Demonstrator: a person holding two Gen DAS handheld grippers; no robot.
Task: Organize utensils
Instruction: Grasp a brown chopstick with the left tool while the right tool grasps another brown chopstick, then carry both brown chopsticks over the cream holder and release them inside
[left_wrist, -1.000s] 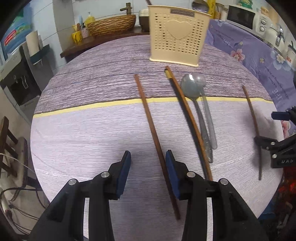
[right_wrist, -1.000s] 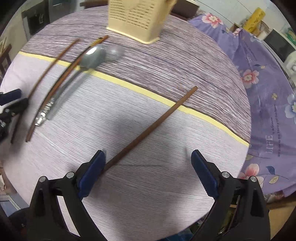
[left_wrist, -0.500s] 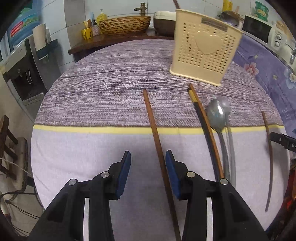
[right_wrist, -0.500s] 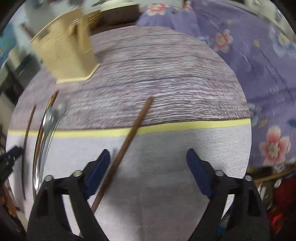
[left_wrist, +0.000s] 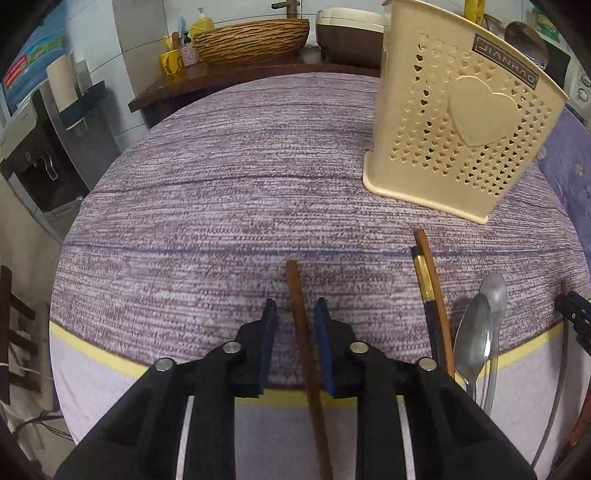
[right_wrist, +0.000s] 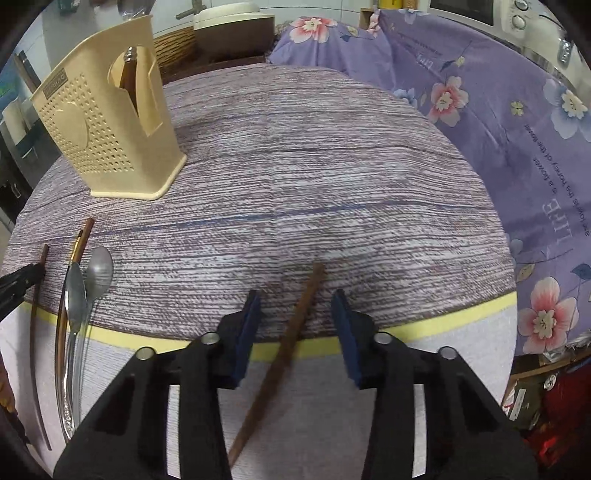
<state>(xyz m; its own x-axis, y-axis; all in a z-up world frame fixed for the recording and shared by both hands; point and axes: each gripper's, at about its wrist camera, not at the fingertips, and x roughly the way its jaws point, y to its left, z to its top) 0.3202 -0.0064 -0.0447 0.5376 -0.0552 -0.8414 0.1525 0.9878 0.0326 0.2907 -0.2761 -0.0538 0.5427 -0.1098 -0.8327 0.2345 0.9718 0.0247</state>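
A cream perforated utensil holder (left_wrist: 458, 136) stands on the round table; it also shows in the right wrist view (right_wrist: 107, 122), with utensils inside. My left gripper (left_wrist: 295, 317) is open, its jaws on either side of a brown chopstick (left_wrist: 301, 325) lying on the cloth. My right gripper (right_wrist: 295, 306) is open wide, straddling another brown chopstick (right_wrist: 295, 332). Two more chopsticks (left_wrist: 432, 288) and two metal spoons (left_wrist: 480, 325) lie between the grippers; the spoons also show in the right wrist view (right_wrist: 88, 280).
The table (left_wrist: 221, 206) has a purple striped cloth with a yellow band. A floral purple cover (right_wrist: 517, 129) lies right of it. A wicker basket (left_wrist: 251, 37) and bottles sit on a counter behind. A wooden chair (left_wrist: 14, 332) stands left.
Both grippers moved forward along their chopsticks toward the far tips and lowered. The left jaws now straddle their chopstick. The right jaws narrowed around theirs.
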